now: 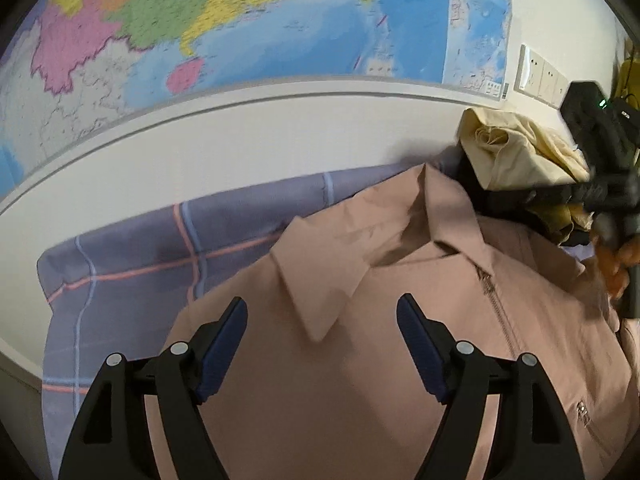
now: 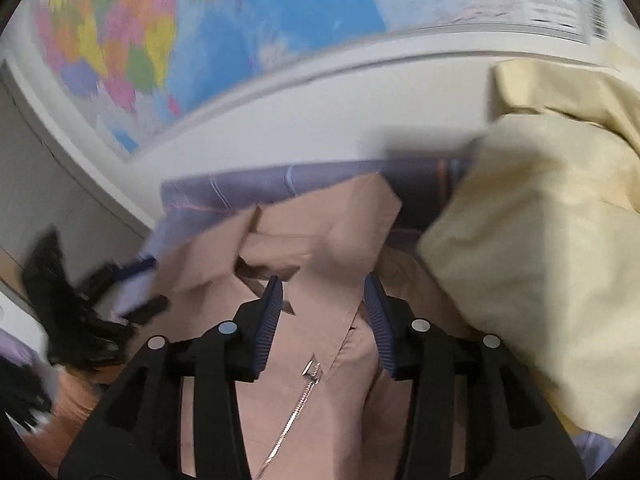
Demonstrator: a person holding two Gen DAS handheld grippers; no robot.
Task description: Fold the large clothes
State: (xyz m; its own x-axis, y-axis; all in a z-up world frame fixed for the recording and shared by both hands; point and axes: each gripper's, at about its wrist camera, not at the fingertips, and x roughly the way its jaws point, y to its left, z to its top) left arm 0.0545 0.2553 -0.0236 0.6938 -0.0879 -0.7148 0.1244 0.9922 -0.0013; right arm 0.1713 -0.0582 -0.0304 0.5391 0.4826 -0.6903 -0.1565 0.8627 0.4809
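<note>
Fingers: left gripper (image 1: 322,316) spread, empty; right gripper (image 2: 324,300) parted astride jacket (image 1: 360,360) collar, unclamped | advice: smooth jacket flat on bed (image 1: 120,256) before folding.

Probably a bedroom at home: a bed with a plaid sheet (image 1: 132,264) stands against a white wall, a big colour map (image 1: 240,20) hangs above it, wall sockets (image 1: 540,76) at far right, and clothes (image 2: 540,240) heaped on the bed.
</note>
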